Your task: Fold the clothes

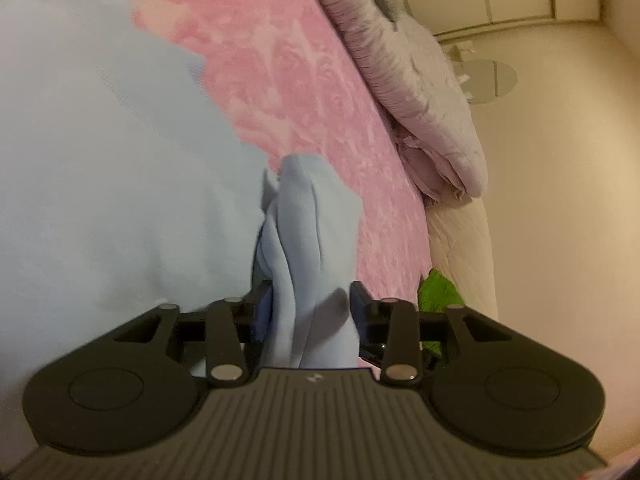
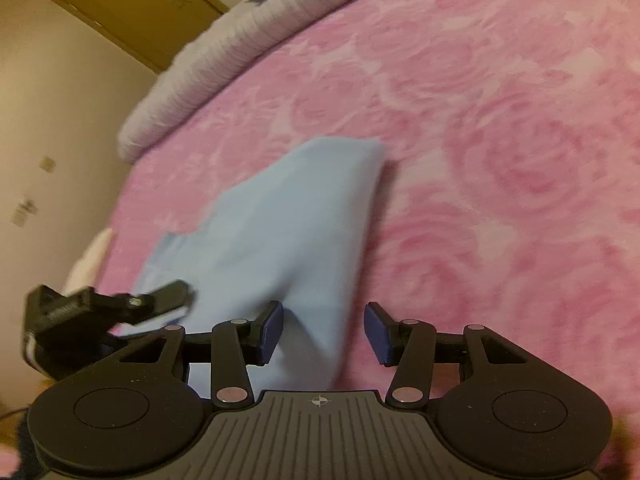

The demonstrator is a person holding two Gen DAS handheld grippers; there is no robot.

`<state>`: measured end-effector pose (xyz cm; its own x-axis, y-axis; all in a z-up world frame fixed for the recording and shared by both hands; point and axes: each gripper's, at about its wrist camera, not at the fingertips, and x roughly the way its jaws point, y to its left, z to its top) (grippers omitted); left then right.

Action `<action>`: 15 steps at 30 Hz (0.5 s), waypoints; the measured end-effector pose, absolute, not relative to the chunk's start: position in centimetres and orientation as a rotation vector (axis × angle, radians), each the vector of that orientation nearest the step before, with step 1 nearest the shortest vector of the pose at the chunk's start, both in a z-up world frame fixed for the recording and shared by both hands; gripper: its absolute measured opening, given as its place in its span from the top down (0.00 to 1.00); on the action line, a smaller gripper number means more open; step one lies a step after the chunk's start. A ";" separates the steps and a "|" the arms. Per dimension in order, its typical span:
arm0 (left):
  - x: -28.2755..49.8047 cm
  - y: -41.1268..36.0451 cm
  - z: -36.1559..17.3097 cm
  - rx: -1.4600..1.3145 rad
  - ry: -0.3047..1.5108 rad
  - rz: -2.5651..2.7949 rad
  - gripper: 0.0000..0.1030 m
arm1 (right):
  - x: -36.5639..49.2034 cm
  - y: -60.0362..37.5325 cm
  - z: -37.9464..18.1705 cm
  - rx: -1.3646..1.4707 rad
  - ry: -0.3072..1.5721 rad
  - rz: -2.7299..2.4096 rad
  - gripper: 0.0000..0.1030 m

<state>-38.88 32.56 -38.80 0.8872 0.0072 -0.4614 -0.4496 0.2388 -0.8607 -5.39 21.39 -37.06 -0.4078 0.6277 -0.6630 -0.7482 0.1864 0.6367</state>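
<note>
A light blue garment (image 1: 100, 200) lies spread on a pink rose-patterned bedspread (image 1: 300, 80). My left gripper (image 1: 312, 304) is shut on a bunched fold (image 1: 304, 232) at the garment's edge, and the cloth fills the gap between its pads. In the right wrist view the same garment (image 2: 280, 220) runs up the bed from my right gripper (image 2: 325, 330). That gripper is open: a flap of cloth sits between its blue pads (image 2: 378, 332), with bare space on the right side. The left gripper (image 2: 120, 308) shows at that view's left, over the garment's edge.
A lilac quilt (image 1: 420, 92) is heaped along the bed's far side (image 2: 208, 64). The cream mattress edge (image 1: 460, 240) drops to a pale floor with a round plate-like object (image 1: 488, 80). Something green (image 1: 438, 292) lies at the bed's edge. A brown door (image 2: 132, 12) is beyond.
</note>
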 end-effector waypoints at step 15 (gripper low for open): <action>-53.1 33.3 -33.4 -1.084 0.301 0.616 0.92 | -17.0 26.3 -34.2 -0.259 1.236 1.791 0.51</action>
